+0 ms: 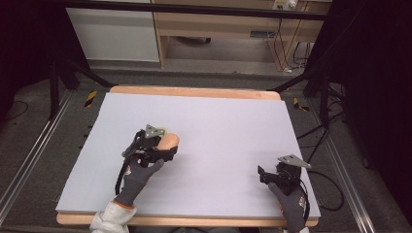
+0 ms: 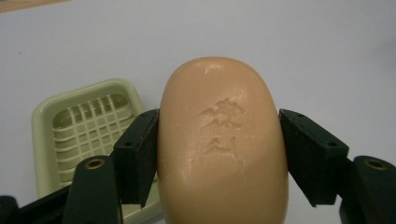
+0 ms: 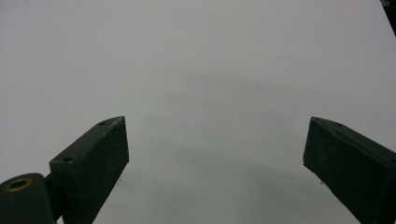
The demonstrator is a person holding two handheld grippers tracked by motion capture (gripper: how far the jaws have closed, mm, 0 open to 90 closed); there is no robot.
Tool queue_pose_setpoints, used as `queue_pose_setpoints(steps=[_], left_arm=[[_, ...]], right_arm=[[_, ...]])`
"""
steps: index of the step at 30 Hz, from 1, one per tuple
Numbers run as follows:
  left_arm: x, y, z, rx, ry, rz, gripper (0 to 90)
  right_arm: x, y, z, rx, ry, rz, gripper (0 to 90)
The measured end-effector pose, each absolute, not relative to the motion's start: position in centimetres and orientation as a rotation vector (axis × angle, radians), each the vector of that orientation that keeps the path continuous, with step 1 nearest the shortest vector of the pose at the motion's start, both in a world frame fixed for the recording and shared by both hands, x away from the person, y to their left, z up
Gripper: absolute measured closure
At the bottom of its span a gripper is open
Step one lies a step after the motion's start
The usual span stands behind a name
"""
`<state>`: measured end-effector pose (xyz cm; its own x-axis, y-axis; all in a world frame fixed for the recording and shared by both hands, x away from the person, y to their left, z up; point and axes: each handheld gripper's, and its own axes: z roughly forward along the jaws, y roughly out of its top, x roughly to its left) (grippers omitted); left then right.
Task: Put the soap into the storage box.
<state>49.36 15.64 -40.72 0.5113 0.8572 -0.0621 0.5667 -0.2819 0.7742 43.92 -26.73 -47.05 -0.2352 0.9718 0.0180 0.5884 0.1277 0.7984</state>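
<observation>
Table (image 1: 194, 92): wooden top, light edge visible along the far side and the near corners. A pale lavender-grey sheet (image 1: 218, 131) covers nearly all of it, lying flat and matte, with no marks of note. A pale green soap dish (image 2: 79, 126) with a slotted grid base sits directly on the sheet, left of centre, upright.

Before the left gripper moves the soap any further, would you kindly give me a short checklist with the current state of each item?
1. Left gripper shut on the soap bar, a jaw on each side: ok.
2. Soap dish has nothing in it: ok.
3. Soap centred over the dish: not ok, the dish lies off to one side.
4. Right gripper open, holding nothing: ok.
5. Grip firm enough: cannot tell.
</observation>
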Motion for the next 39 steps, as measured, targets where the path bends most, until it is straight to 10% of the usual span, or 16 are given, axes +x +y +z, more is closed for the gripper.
queue_pose_setpoints(steps=[39], left_arm=[[53.2, 19.5, -41.7, 1.944, 1.306, 0.524, 31.9]], right_arm=[[44.2, -26.4, -47.2, 1.492, 1.899, 0.943, 7.2]])
